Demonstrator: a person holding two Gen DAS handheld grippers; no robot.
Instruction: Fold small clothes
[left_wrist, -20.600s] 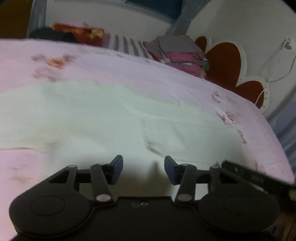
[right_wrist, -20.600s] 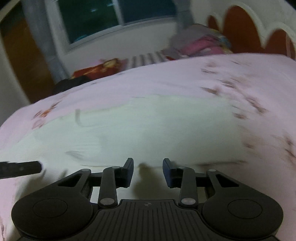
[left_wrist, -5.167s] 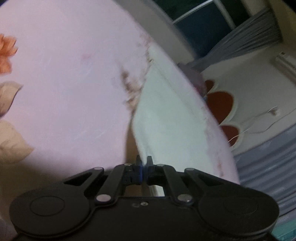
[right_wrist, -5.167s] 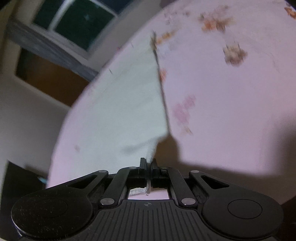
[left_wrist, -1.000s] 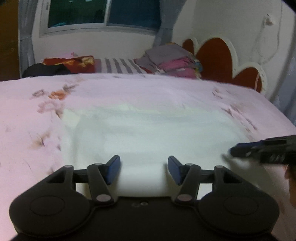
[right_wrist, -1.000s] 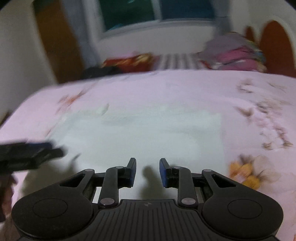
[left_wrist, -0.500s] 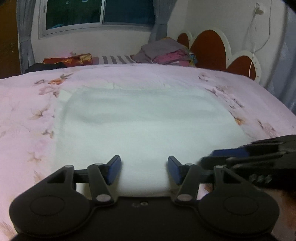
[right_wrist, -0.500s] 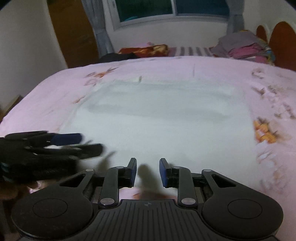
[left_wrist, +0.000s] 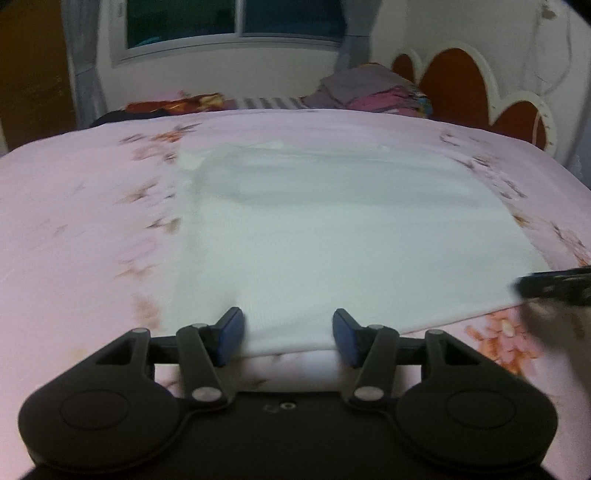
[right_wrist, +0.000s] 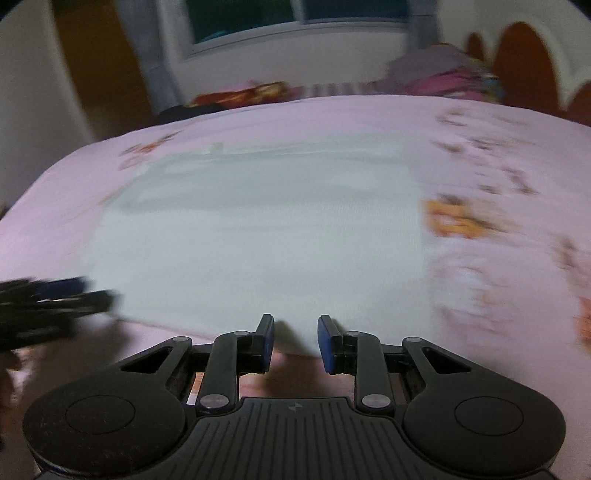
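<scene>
- In the left wrist view the left gripper (left_wrist: 288, 338) fills the bottom of the frame, its blue-padded fingers (left_wrist: 229, 334) spread wide with nothing between them; they sit at the near hem of the white garment (left_wrist: 332, 236), whether touching it or just above cannot be told.
- In the right wrist view the right gripper (right_wrist: 295, 341) sits at bottom centre, jaws parted by a narrower gap and empty, its pads (right_wrist: 266, 341) at the garment's near edge, casting a shadow on the cloth just ahead.
- Each gripper shows in the other's view as a dark smear: the right one cut off at the right edge of the left view, the left one blurred at the lower left of the right view, so their jaws cannot be read there.
- The white garment (right_wrist: 266, 221) lies flat as a rough rectangle across the middle of both frames on the pink floral bedsheet (left_wrist: 81, 221); a fold line crosses its far part, with a small tab of cloth poking out at the far left corner.
- Motion blur softens the sheet's flower print, mostly on the right of the right view.
- Farther back, at upper right, a pile of clothes (left_wrist: 373, 92) rests beside the red scalloped headboard (left_wrist: 458, 81).
- A dark window (left_wrist: 236, 18) spans the top centre.
</scene>
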